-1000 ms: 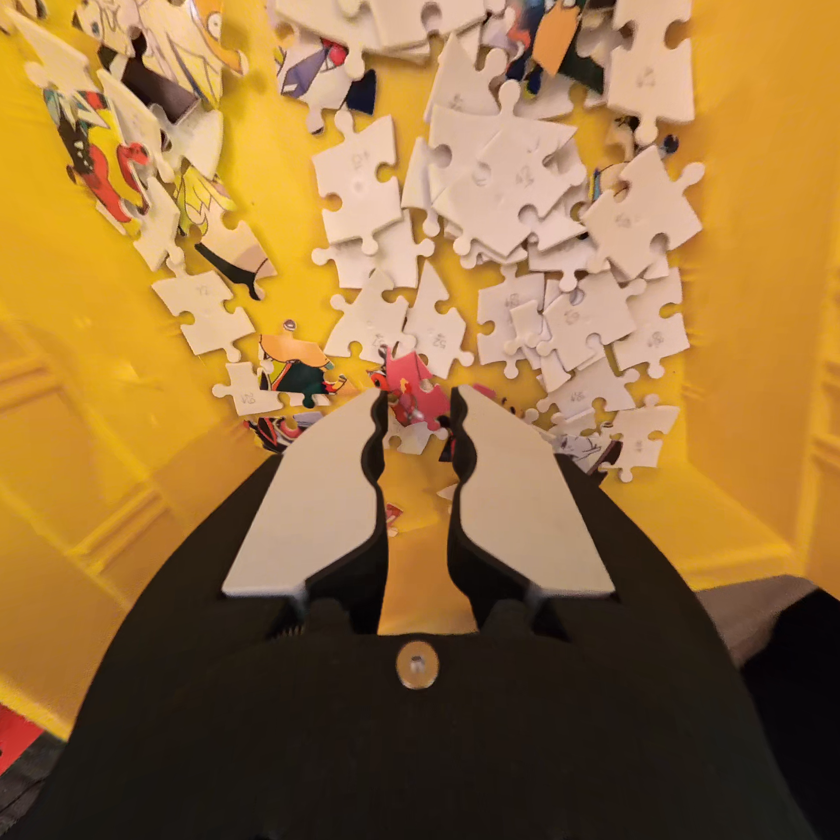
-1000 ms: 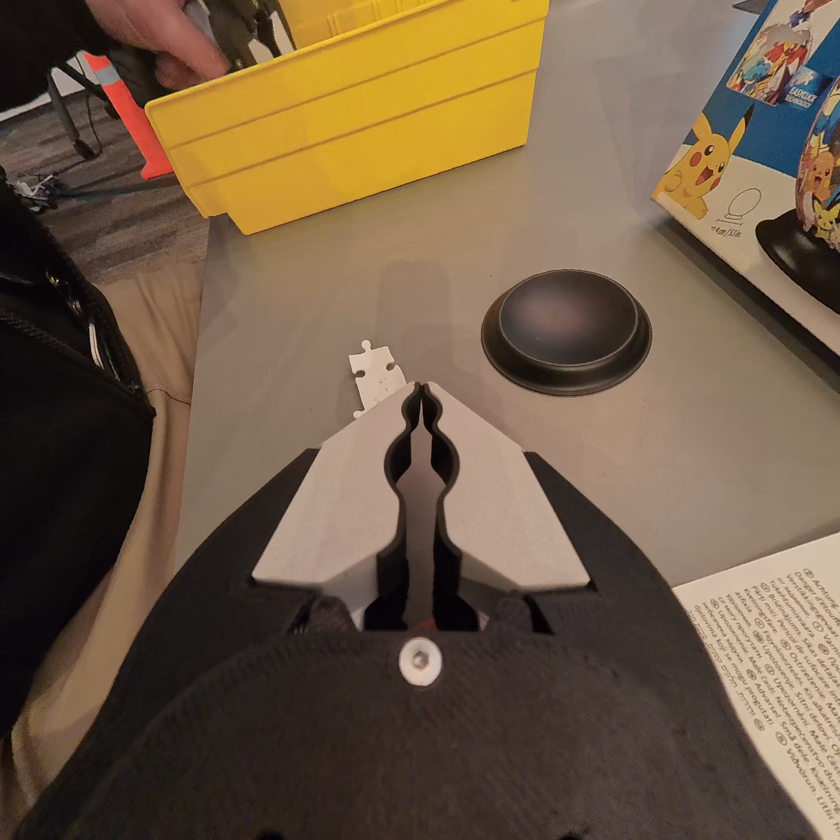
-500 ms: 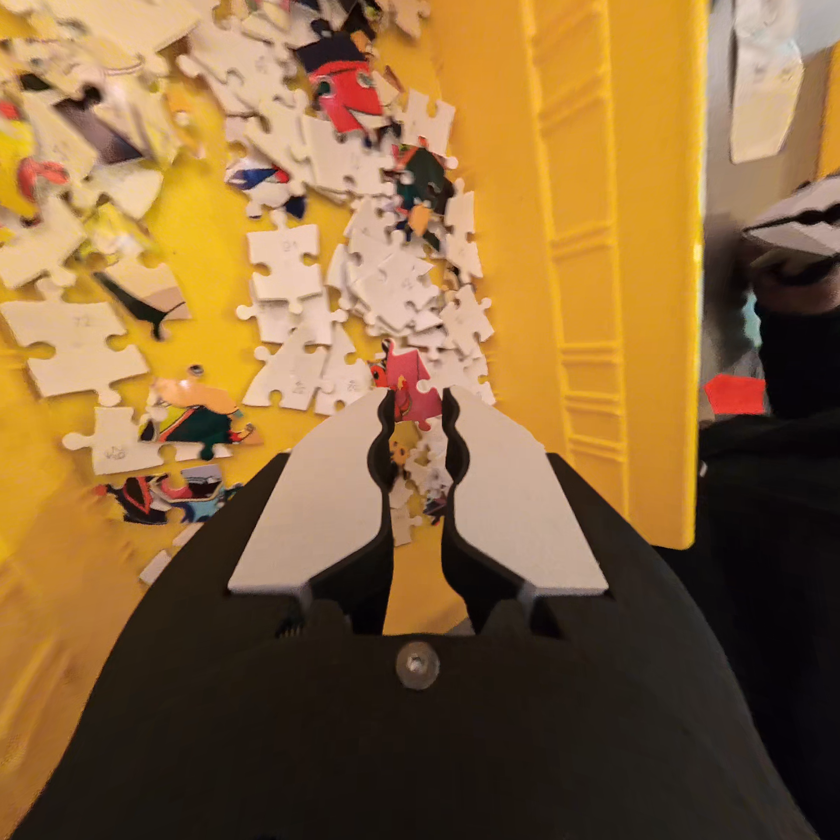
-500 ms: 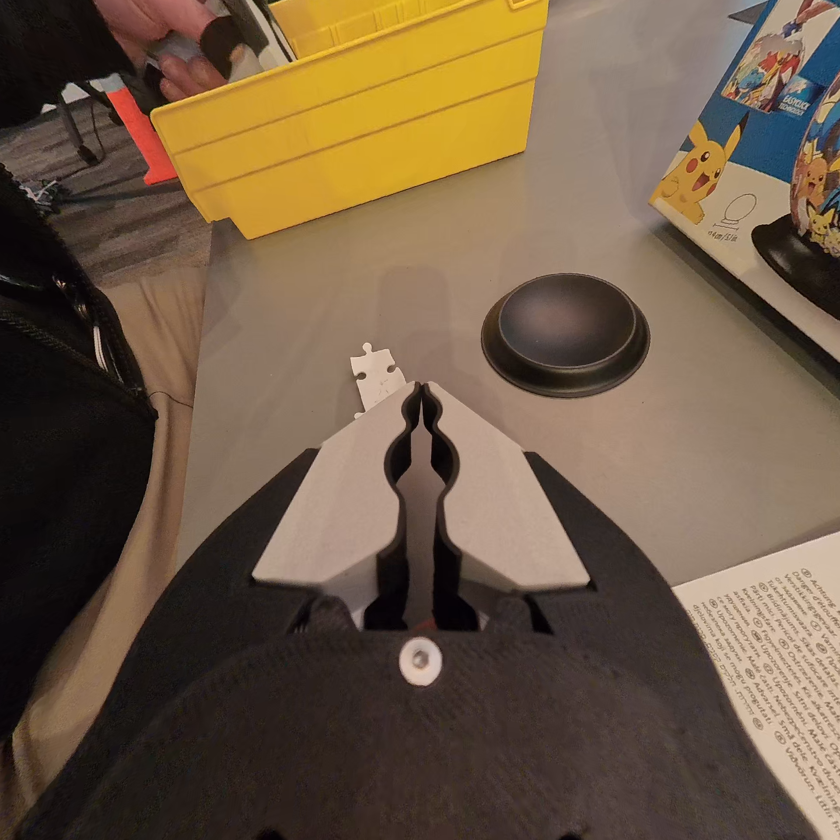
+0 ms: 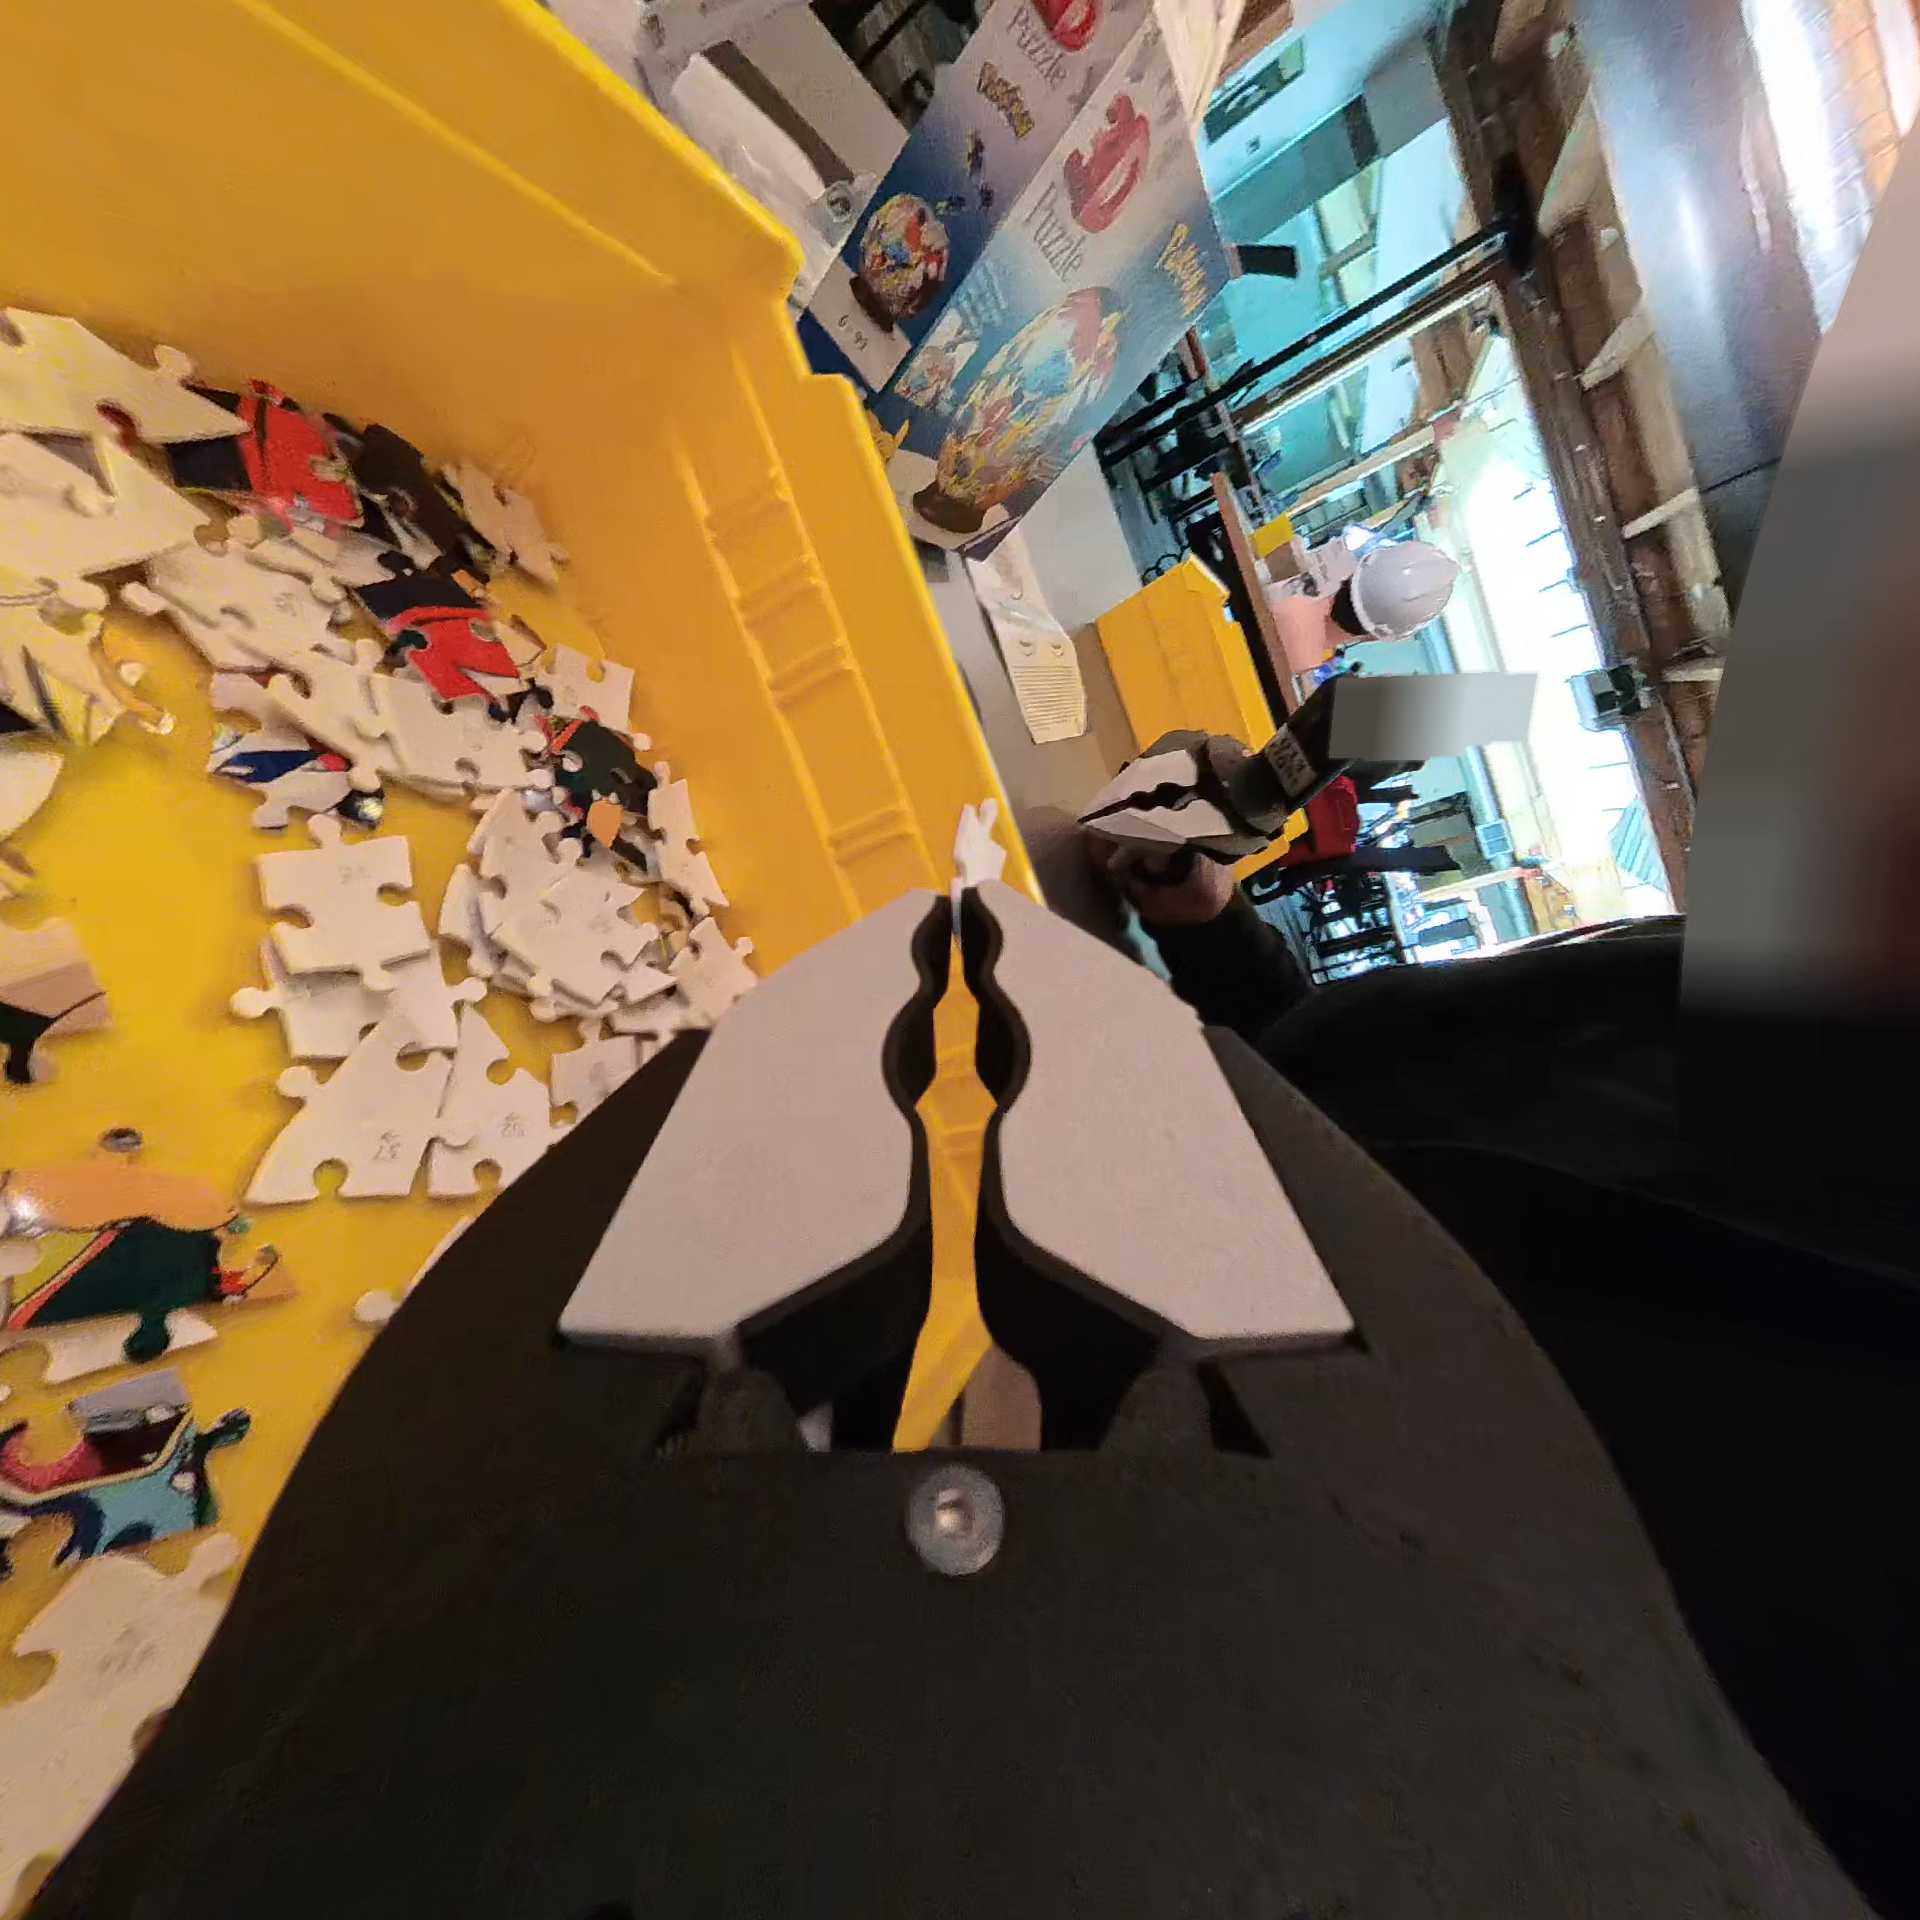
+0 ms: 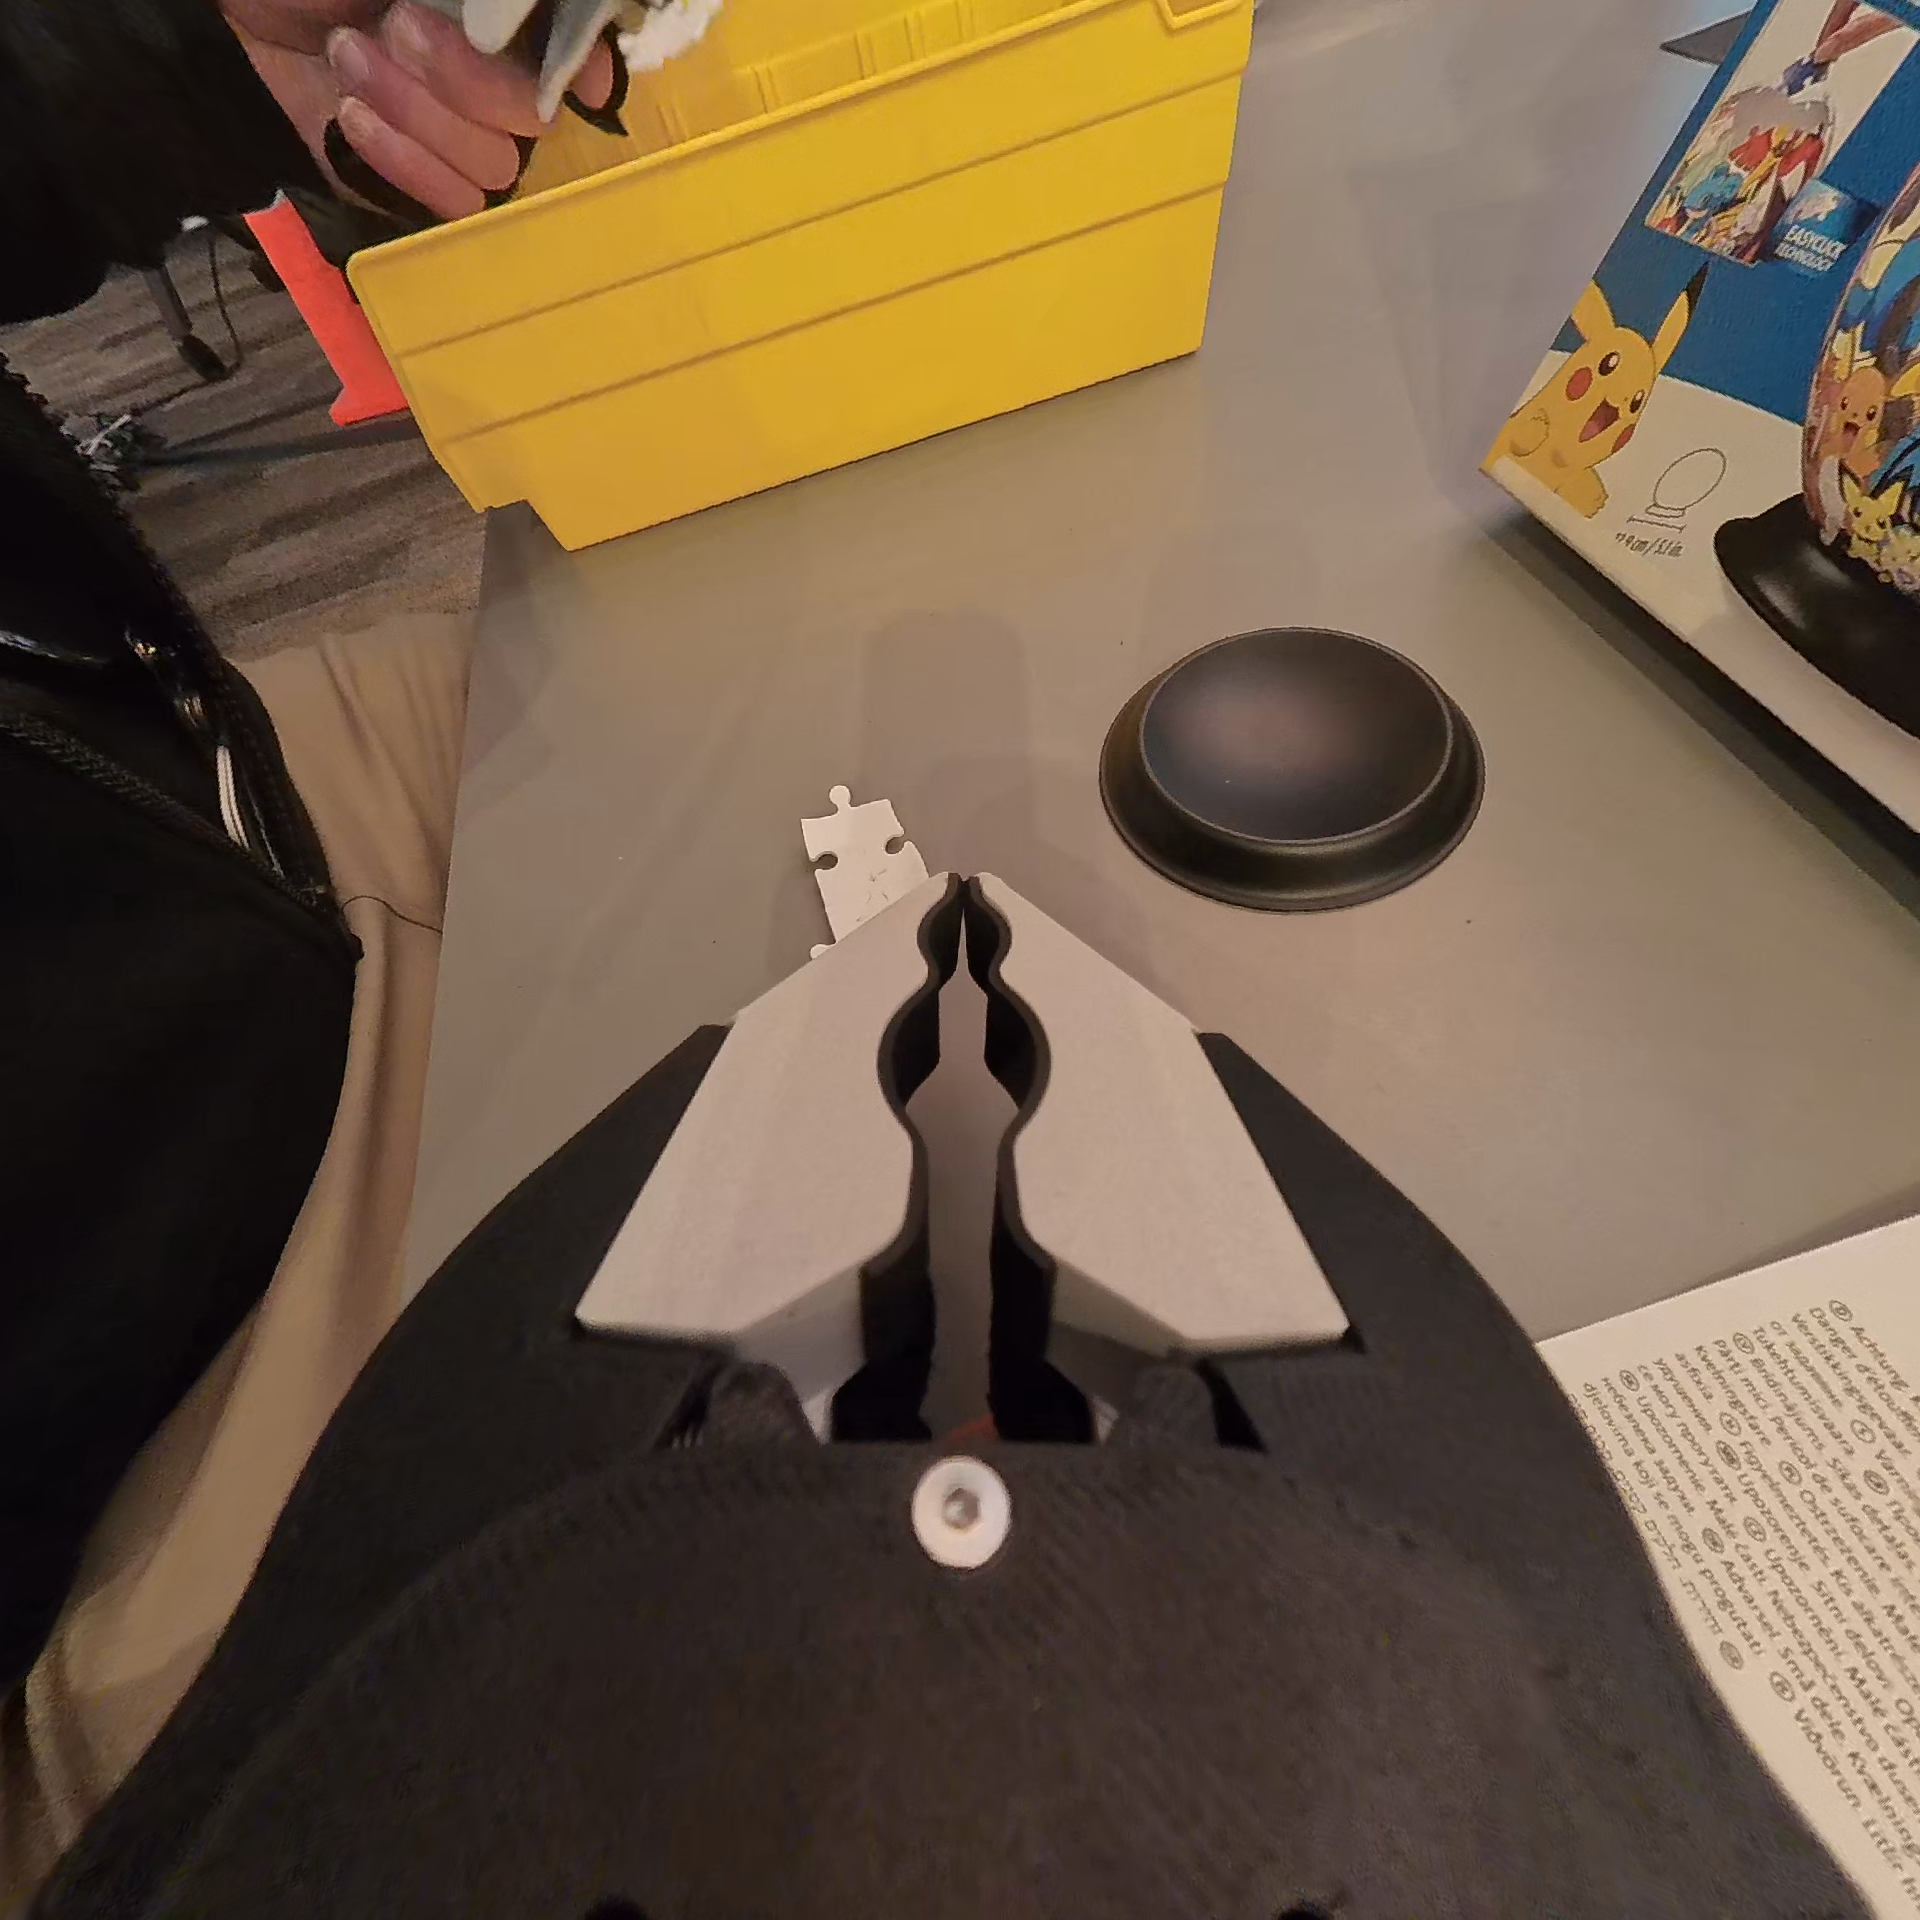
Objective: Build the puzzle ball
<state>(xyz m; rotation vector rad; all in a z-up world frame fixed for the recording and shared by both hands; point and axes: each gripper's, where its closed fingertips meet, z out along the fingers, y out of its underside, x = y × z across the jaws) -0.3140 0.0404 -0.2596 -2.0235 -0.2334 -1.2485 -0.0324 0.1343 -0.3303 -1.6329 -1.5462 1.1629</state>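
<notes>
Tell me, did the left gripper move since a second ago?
Yes. The left gripper has lifted from among the loose pieces, swung toward the yellow bin's wall, and closed on a white puzzle piece.

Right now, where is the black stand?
In the right wrist view, the black stand sits on the grey table, right of the white puzzle piece, before the yellow bin.

Bare desk [image 6: 935,623] lies open between the yellow bin [image 6: 831,281] and the black stand [image 6: 1291,769], while the puzzle box [image 6: 1714,343] and, seemingly flat, a printed leaflet [image 6: 1787,1507] crowd the right side.
</notes>
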